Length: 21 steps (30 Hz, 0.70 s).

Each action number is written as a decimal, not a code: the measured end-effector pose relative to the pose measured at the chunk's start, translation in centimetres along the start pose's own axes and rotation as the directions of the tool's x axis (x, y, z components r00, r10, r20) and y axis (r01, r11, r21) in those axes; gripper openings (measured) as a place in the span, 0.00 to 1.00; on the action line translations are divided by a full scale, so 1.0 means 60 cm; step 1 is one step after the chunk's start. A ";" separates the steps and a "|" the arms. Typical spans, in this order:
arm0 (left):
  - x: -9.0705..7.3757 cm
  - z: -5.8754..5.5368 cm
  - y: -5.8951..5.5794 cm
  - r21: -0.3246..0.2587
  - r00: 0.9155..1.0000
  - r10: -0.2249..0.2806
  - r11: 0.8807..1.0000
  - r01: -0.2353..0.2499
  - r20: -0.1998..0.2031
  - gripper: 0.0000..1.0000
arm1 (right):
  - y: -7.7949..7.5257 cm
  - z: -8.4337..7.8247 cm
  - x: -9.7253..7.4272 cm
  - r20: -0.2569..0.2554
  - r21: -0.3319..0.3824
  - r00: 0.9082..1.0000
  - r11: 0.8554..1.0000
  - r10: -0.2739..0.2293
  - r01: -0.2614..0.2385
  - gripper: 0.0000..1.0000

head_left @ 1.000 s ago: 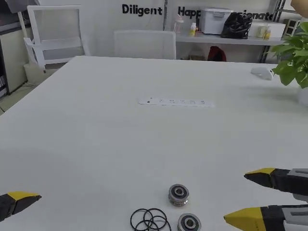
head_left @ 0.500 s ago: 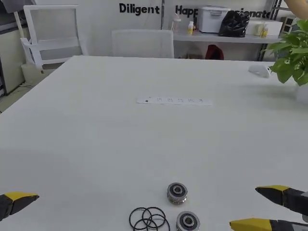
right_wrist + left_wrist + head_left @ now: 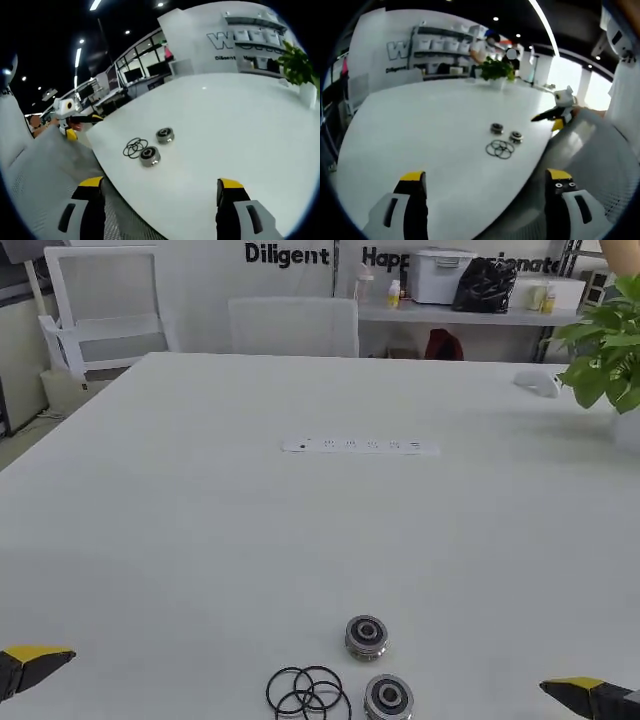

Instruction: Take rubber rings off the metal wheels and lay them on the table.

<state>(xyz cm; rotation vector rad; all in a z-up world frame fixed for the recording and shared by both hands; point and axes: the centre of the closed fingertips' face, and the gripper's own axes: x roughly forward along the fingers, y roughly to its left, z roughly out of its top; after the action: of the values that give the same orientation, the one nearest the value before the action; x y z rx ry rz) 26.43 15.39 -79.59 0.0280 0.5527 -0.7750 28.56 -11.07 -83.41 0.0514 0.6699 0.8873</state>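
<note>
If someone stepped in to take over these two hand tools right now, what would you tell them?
Left tool: open, empty.
Right tool: open, empty.
Two metal wheels sit near the front edge of the table, apart from each other; loose rubber rings lie overlapped beside them.
Done: those rings are off.
Left: check each wheel for a remaining ring; too small to tell here.

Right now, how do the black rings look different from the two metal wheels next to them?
The black rings are thin, open loops with table showing through; the metal wheels are thick and silvery with dark middles. The rings overlap in one bunch; the wheels sit apart from each other. Both are round and lie on the white table.
</note>
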 end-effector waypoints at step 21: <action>0.001 -0.012 0.006 -0.088 1.000 0.023 0.996 -0.022 0.008 1.00 | 0.008 -0.034 0.001 -0.088 -0.024 0.996 0.999 0.024 -0.026 0.99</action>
<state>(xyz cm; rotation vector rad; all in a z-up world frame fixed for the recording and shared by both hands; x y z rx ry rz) 26.37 15.75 -80.32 -0.0503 0.5769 -0.7282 27.15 -11.17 -84.93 -0.0016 0.7414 0.9261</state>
